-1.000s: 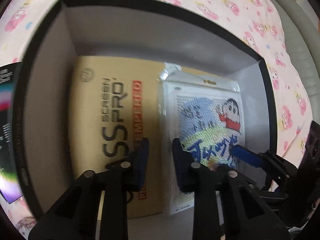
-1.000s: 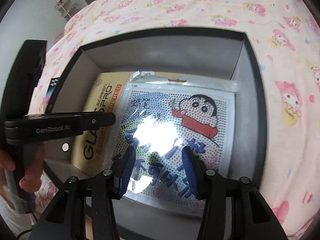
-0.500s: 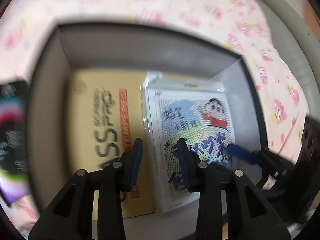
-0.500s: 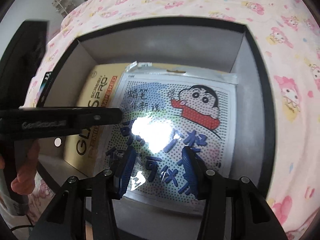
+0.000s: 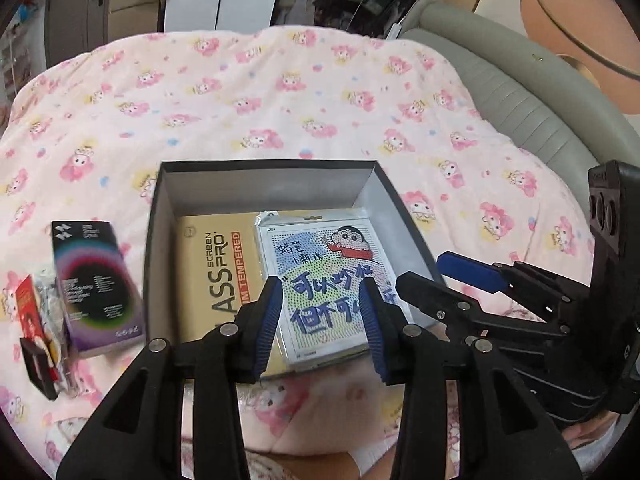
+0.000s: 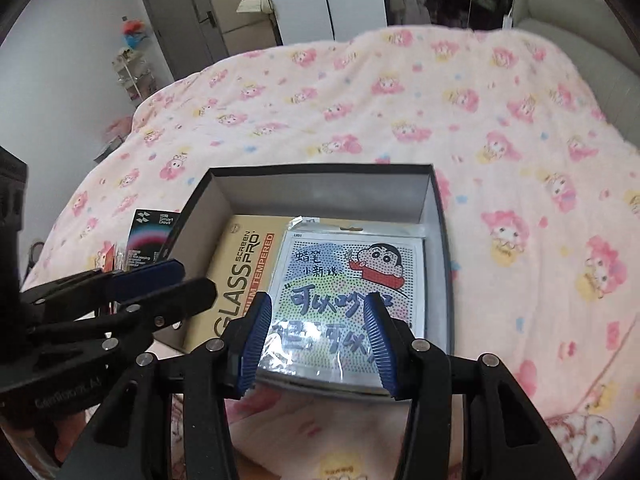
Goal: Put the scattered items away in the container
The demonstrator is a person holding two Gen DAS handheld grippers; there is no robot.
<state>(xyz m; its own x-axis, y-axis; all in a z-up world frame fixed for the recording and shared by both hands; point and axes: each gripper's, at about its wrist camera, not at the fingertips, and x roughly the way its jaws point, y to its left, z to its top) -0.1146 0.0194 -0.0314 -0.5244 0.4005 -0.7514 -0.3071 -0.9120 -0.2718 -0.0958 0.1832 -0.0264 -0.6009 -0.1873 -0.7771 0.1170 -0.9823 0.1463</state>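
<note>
The container, a dark open box (image 5: 264, 168) with pale inner walls, sits on a bed covered by a pink cartoon-print blanket (image 5: 280, 92). Inside it lie two items: a tan screen-protector package (image 5: 216, 272) flat on the floor at the left, and a clear-bagged cartoon dot-art kit (image 5: 320, 272) to its right, overlapping the tan package's edge and reaching to the box's right wall.

Outside the box, just beside its left wall, a dark purple carton with a rainbow ring (image 5: 94, 280) rests on the blanket. Further left lies a small clutter of a red packet and a black item (image 5: 36, 328); its details cannot be made out.

The left gripper (image 5: 320, 320) hangs above the near edge of the box, its jaws opening, with nothing between the blue pads. The right gripper (image 6: 316, 340) hangs alongside over the same edge, jaws parted at a moderate gap and holding nothing. Each gripper shows in the other's view, side by side and apart.
</note>
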